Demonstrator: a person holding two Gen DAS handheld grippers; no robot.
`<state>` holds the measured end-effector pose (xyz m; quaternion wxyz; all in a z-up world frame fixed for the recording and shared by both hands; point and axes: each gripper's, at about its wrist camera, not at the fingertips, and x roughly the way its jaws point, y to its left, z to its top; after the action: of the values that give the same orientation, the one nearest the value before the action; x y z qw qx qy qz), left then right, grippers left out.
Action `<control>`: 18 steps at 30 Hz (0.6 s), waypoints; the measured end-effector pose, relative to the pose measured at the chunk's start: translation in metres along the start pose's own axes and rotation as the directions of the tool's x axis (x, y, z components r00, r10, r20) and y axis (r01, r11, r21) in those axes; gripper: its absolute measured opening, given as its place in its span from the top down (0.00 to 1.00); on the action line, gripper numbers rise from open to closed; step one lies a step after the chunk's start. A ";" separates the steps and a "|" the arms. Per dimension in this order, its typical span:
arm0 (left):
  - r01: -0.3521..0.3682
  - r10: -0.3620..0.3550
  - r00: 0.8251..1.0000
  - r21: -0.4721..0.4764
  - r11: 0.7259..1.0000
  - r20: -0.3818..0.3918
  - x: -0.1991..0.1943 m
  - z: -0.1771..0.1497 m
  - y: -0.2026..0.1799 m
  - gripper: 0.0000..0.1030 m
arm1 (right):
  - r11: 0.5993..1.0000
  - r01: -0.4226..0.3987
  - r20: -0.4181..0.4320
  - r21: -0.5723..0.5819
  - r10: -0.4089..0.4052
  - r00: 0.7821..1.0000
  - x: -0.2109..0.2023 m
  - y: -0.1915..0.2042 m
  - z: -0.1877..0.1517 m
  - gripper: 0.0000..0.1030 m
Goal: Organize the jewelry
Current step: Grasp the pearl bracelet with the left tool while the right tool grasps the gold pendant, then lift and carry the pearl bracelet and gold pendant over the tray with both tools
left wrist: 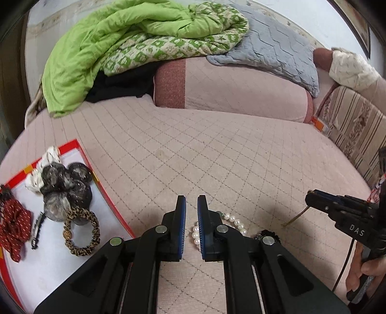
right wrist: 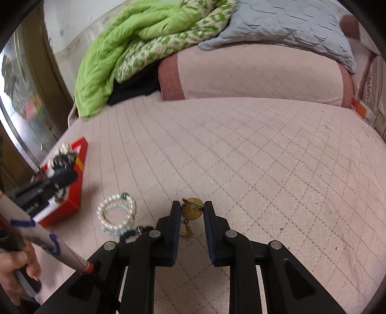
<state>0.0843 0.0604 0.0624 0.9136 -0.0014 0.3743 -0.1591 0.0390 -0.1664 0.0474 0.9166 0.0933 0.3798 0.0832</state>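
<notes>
The left hand-held gripper (left wrist: 191, 205) is hovering low over the bed (left wrist: 217, 154) with its blue-padded fingers standing a narrow gap apart, pinching nothing. Its right finger is hiding part of the pearl bracelet (left wrist: 232, 222), which is lying on the quilted pink cover near the bed's front edge; in the right wrist view the same pearl bracelet (right wrist: 117, 215) is showing whole, as a coiled loop with a small green bead. A dark beaded piece (right wrist: 135, 231) is lying just beside it, half covered by the gripper frame and hard to make out.

The right hand-held gripper (right wrist: 192, 210) is spread, and a gold fan-shaped brooch (right wrist: 191, 209) is sitting between its fingertips; whether the pads are touching it cannot be told. Its dangling chain is partly hidden behind the left finger.

At the bed's left edge a red-rimmed box lid (left wrist: 79, 149) is holding a leopard-print hair tie (left wrist: 80, 233), a grey-black scrunchie cluster (left wrist: 64, 190), a red dotted scrunchie (left wrist: 14, 227) cut off by the frame, and a small dark clip (left wrist: 37, 229) too small to read.

Toward the head of the bed, a green quilt (left wrist: 101, 48), a grey quilted pillow (left wrist: 270, 46) and a pink bolster (left wrist: 229, 89) are piling against the pale wall (left wrist: 38, 21).
</notes>
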 end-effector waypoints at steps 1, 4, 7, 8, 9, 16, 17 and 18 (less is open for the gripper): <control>0.031 -0.031 0.999 -0.013 0.999 -0.019 0.003 0.000 0.002 0.91 | 1.000 -0.005 0.003 0.002 0.005 1.000 -0.001 0.000 0.001 0.80; 0.104 -0.104 0.990 -0.004 0.995 -0.100 0.017 -0.007 -0.005 0.91 | 1.000 -0.014 0.002 0.008 0.014 1.000 -0.002 0.000 0.002 0.80; 0.051 -0.040 0.988 0.070 0.996 -0.146 0.032 -0.015 -0.020 0.83 | 0.999 -0.033 -0.007 0.018 0.033 0.999 -0.001 0.001 0.001 0.80; 0.027 -0.014 0.988 0.081 0.996 -0.152 0.037 -0.017 -0.021 0.76 | 0.999 -0.038 -0.009 0.022 0.038 0.999 -0.001 0.001 0.001 0.80; 0.019 -0.006 0.988 0.082 0.996 -0.157 0.041 -0.017 -0.022 0.71 | 0.999 -0.043 -0.012 0.020 0.043 0.999 -0.001 0.002 0.001 0.80; 0.002 0.010 0.980 0.058 0.998 -0.197 0.069 -0.016 -0.019 0.71 | 0.998 -0.061 -0.016 0.028 0.061 0.998 -0.003 0.003 -0.001 0.80; -0.001 0.015 0.979 0.068 0.998 -0.204 0.074 -0.017 -0.021 0.71 | 0.997 -0.065 -0.019 0.029 0.066 0.998 -0.002 0.003 -0.001 0.80; -0.005 0.021 0.978 0.080 0.997 -0.206 0.076 -0.017 -0.023 0.70 | 0.997 -0.068 -0.021 0.030 0.069 0.997 -0.002 0.003 -0.001 0.80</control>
<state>0.1167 0.0182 0.0004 0.8701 0.0536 0.4606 -0.1669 0.0367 -0.1640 0.0485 0.9074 0.1190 0.3877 0.1101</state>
